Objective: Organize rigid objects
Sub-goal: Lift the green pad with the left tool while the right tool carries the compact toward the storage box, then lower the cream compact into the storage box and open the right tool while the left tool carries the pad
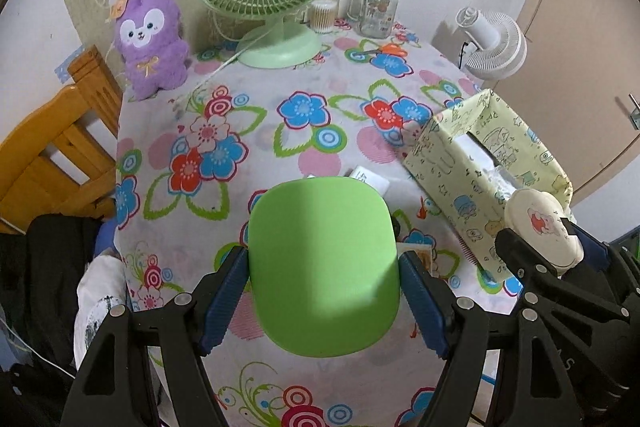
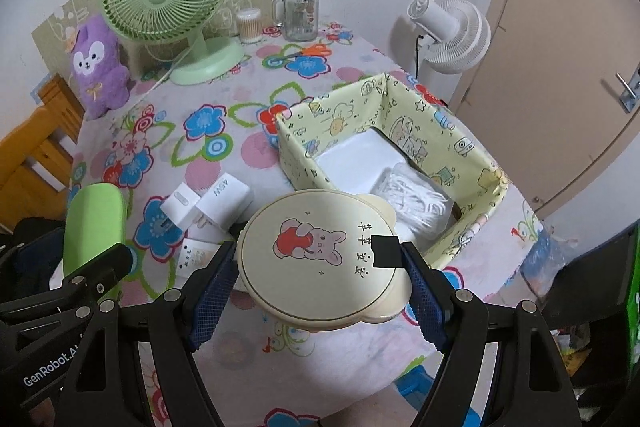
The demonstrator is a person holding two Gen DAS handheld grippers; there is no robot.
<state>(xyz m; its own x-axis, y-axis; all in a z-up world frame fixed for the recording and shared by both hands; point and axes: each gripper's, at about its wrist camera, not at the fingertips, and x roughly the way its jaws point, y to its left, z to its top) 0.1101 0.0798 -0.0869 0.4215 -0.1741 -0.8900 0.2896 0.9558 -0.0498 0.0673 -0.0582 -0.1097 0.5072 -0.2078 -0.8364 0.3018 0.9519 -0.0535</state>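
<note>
Three white chargers (image 2: 208, 215), right view only

2 close, downward wrist views, shared table (image 1: 280, 155)

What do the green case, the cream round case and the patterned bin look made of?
Green case: likely matte plastic; smooth with a soft sheen. Cream round case: probably glossy plastic or enamelled metal; printed lid, thin gold rim. Patterned bin: looks like coated fabric; walls sag slightly.

Soft, even indoor light, mild shadows, sharp centre, strong fisheye bending and dark vignette at corners.
</note>
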